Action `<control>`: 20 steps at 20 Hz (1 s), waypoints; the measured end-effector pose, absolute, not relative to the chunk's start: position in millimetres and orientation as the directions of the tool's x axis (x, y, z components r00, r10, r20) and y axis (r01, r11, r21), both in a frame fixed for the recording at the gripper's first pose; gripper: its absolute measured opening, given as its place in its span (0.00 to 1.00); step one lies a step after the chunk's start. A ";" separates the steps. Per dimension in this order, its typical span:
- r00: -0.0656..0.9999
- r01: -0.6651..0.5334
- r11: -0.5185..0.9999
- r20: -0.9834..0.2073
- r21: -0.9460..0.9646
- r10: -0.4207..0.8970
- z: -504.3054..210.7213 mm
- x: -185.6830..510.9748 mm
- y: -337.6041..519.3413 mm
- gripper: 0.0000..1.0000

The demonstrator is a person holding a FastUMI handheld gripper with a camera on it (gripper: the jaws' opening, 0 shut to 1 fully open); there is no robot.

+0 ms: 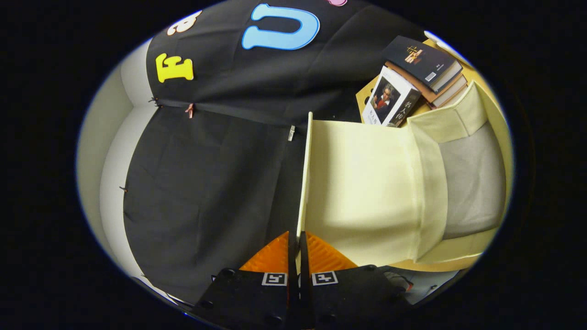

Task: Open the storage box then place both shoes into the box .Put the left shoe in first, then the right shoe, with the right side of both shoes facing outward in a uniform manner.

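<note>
Cream-coloured and thin, the lid [362, 183] of the storage box [472, 183] runs edge-on straight ahead of our gripper [298, 250], its long edge stretching away from the fingers toward the booth wall. We hold that edge between the two fingers [273, 256], which are nearly closed and, as far as we can judge, both press on the panel. The lid's broad face spreads off to one side of the fingers, and past its hinge fold we see the grey lining of the box interior. The box rests on a wooden surface [440, 265], with a stack of books [412, 78] beyond it. We judge the opening step is under way, swinging about that fold.
</note>
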State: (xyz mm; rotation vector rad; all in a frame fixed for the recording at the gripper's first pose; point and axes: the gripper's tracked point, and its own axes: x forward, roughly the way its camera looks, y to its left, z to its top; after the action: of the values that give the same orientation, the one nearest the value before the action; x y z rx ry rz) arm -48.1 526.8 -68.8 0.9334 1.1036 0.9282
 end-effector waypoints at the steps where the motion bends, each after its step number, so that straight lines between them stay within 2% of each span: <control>1: 0.181 -0.136 0.335 -0.309 0.933 0.934 -74.2 -50.8 534.9 0.05; 8: 0.169 -0.160 0.391 -0.365 0.907 0.916 -95.2 -48.2 557.5 0.05; 9: 0.171 -0.162 0.382 -0.356 0.910 0.919 -91.6 -53.2 556.7 0.09; 14: 0.255 -0.285 0.466 -0.402 0.838 0.879 -92.8 -42.5 521.7 0.97; 18: 0.358 -0.416 0.585 -0.466 0.696 0.809 -94.6 -27.6 453.2 0.98; 20: 0.437 -0.443 0.654 -0.489 0.614 0.755 -97.2 -9.8 407.0 0.98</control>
State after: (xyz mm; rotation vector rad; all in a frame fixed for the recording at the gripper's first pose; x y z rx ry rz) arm -9.8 407.0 -97.2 0.4293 0.8218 0.7739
